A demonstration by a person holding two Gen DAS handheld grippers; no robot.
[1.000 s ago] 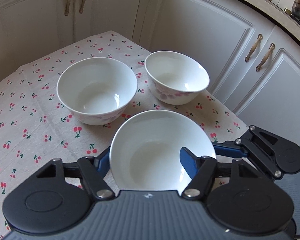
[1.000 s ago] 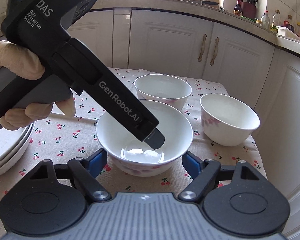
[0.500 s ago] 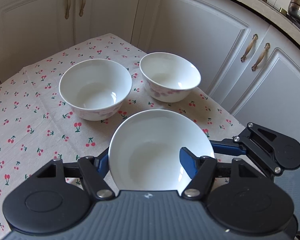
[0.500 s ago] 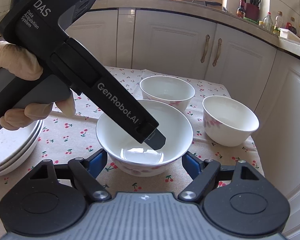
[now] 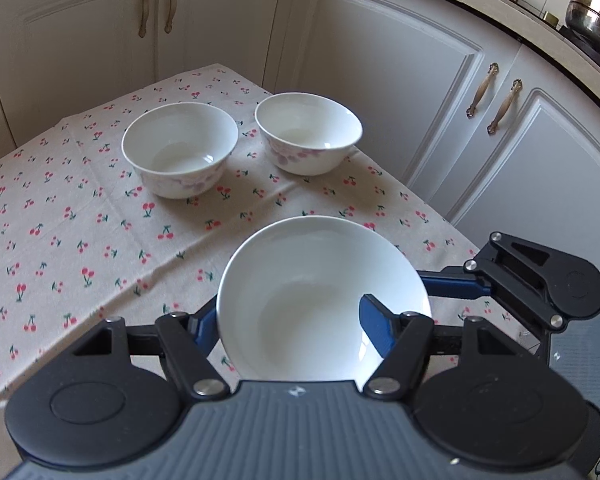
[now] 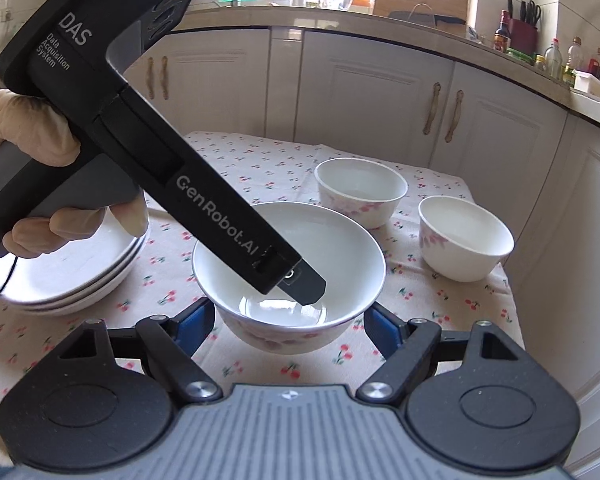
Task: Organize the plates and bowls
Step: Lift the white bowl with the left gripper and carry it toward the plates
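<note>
Bowl (image 5: 300,304) clamped by its rim in left gripper (image 5: 288,320), one pad inside, one outside, raised clear of cherry-print tablecloth (image 5: 80,232); right gripper (image 6: 290,326) half-spread, blue pads flanking this bowl's base, contact unclear; beyond held bowl two more bowls (image 5: 180,148) (image 5: 308,138); left of it, stacked plates (image 6: 72,276).

left gripper (image 5: 292,320): pitched down, jaws clamped
right gripper (image 6: 290,322): jaws partly apart
gloved hand (image 6: 32,148): wraps left gripper's handle
</note>
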